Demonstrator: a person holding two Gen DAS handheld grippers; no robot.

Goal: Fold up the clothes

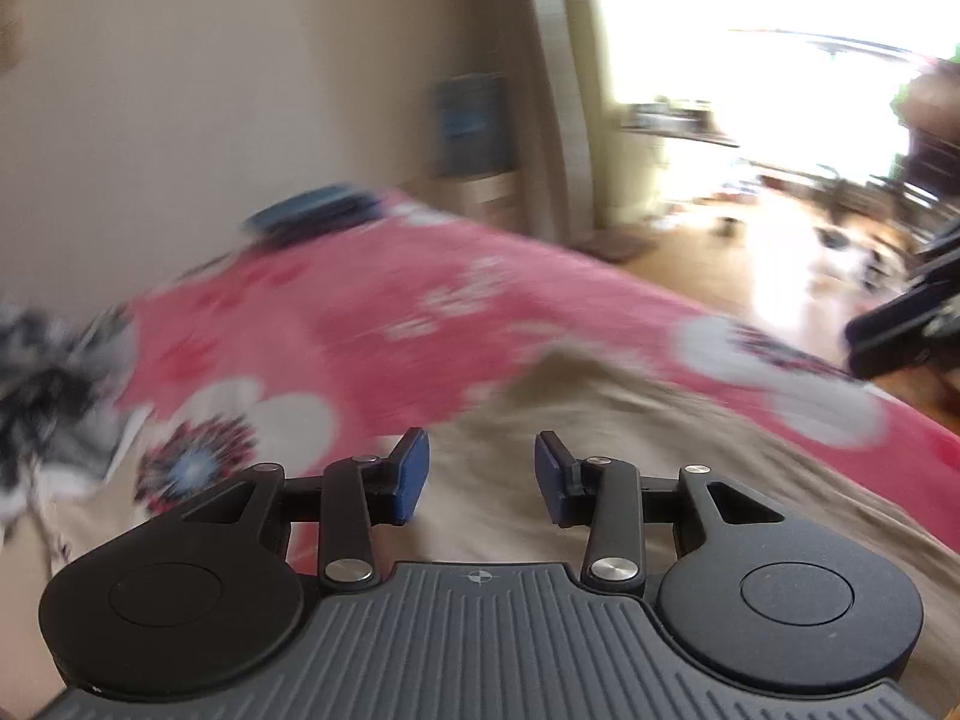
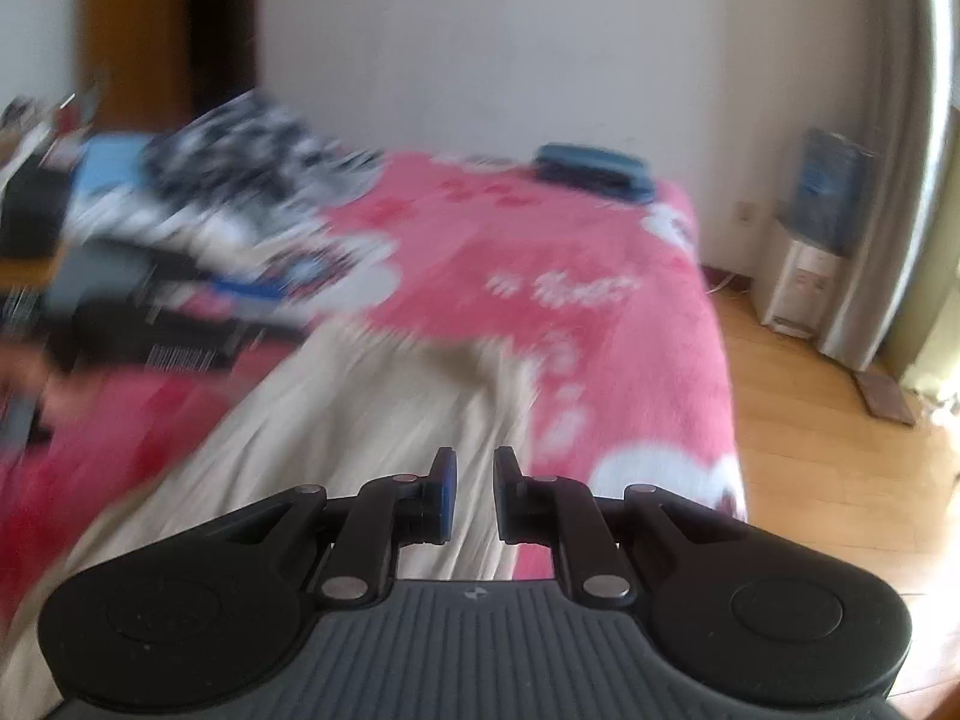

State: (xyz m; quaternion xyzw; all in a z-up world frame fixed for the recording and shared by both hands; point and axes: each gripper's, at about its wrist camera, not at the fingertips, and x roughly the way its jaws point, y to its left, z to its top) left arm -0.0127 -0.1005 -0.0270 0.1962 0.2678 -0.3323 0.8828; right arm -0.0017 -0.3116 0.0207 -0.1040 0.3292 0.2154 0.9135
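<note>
A beige garment (image 1: 588,450) lies spread on a pink flowered bedspread (image 1: 372,300). My left gripper (image 1: 482,462) hovers above it, open, with nothing between its blue pads. In the right wrist view the same beige garment (image 2: 390,408) runs toward the near edge of the pink bedspread (image 2: 540,252). Over its near end my right gripper (image 2: 474,480) stands open with a narrow empty gap. Part of the other gripper (image 1: 900,312) shows dark at the right edge of the left wrist view. Both views are blurred by motion.
A folded dark blue item (image 2: 594,171) rests at the bed's far edge. Black-and-white patterned clothes (image 2: 240,180) are piled at the far left. A water dispenser (image 2: 804,252) stands by the wall on the wooden floor (image 2: 828,450). A bright window (image 1: 780,60) lies beyond the bed.
</note>
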